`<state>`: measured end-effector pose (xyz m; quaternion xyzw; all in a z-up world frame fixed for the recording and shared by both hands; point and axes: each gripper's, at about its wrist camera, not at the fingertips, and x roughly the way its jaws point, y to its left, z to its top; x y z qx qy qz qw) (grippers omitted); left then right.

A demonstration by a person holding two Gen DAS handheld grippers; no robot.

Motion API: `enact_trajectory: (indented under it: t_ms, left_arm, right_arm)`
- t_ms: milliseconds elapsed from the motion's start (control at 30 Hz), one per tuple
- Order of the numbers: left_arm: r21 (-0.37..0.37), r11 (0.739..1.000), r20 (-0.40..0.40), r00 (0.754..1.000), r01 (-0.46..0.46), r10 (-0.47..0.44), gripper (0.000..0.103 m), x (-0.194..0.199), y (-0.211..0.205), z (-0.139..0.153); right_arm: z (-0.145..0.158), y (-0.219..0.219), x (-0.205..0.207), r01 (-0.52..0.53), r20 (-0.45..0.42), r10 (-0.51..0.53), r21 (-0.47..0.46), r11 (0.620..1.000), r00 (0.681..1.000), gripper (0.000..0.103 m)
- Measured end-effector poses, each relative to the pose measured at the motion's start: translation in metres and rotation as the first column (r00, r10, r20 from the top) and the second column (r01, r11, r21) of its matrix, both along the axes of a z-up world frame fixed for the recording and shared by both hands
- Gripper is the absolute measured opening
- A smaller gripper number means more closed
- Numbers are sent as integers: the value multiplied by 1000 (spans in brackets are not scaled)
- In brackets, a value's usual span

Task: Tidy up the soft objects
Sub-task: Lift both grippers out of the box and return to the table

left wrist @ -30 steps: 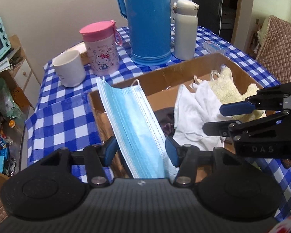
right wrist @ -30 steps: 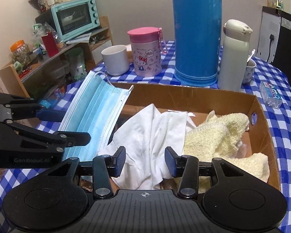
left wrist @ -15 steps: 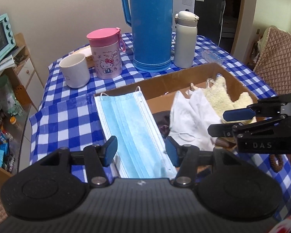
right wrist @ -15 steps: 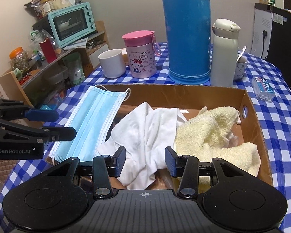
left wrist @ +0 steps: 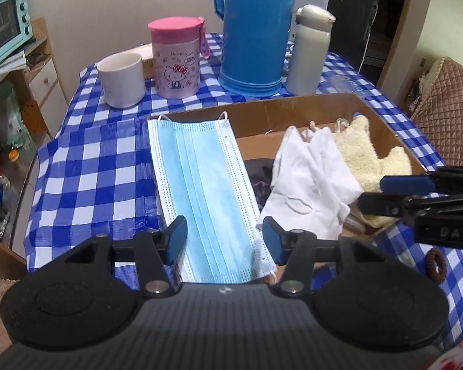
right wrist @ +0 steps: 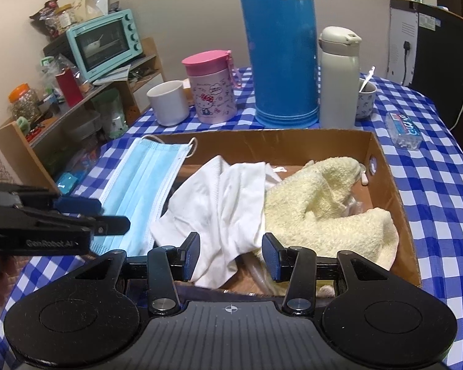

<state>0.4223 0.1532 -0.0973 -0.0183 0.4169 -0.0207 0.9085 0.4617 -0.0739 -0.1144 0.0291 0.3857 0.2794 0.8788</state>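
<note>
Pale blue pleated face mask (left wrist: 203,191) draped flat over the brown cardboard box's (right wrist: 385,191) 9 o'clock wall, half on the blue-checked table (left wrist: 86,166); left gripper (left wrist: 224,236) fingers straddle its near end, apart, gripping nothing; right gripper (right wrist: 230,257) fingers likewise parted above the white cloth (right wrist: 219,203); unpinned, the mask could slide outside the box.

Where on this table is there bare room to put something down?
The checked tablecloth is bare between the blue mask and the white mug. A second bare patch lies right of the cardboard box, below the small packet. The far edge is crowded with a thermos, bottle and cups.
</note>
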Motion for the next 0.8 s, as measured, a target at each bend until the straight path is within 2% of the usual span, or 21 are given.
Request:
enact_trajectory:
  t_ms: [233, 467, 600, 800]
  left_arm:
    - [11, 1000, -33, 999, -12, 13, 51, 20, -3, -19]
    - [-27, 999, -73, 997, -20, 18, 51, 39, -9, -30]
    - [-16, 1000, -86, 996, 7, -8, 50, 47, -17, -33]
    - [-20, 1000, -72, 997, -15, 14, 50, 37, -10, -27]
  right_arm:
    - [-2, 3, 12, 6, 5, -5, -3, 1000, 1000, 45]
    - [-10, 5, 20, 7, -10, -7, -1, 1000, 1000, 45]
    - [-13, 5, 23, 14, -21, -14, -8, 1000, 1000, 45]
    - [-10, 0, 21, 11, -19, -10, 3, 1000, 1000, 45]
